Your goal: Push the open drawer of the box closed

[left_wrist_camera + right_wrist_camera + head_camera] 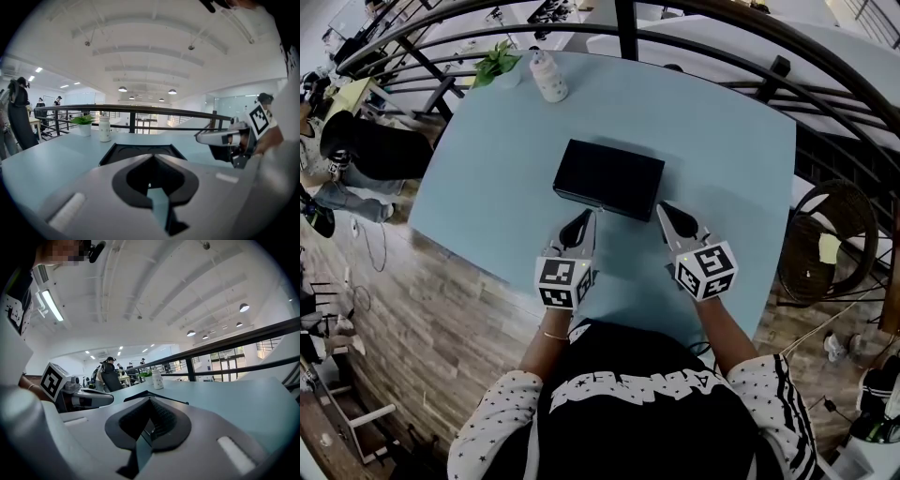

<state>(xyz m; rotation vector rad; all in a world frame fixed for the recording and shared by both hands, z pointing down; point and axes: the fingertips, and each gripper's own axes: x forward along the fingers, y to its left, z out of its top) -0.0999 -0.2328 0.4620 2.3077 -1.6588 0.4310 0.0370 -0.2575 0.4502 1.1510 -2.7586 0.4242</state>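
Spreading widest, the pale blue tabletop (469,187) carries the flat black rectangular box (609,174) at its centre, its drawer (602,202) seemingly facing six o'clock, though how far out is hard to read. The left gripper (582,221) sits at the box's seven o'clock, the right gripper (667,212) at five, both with jaws together, empty. Press both tips evenly toward twelve o'clock so the drawer slides square.

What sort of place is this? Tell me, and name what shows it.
Most likely an open-plan office or lab on an upper level: a black railing borders the light blue table, people sit at desks with an office chair beyond it, and pendant lamps hang from a high white ceiling.
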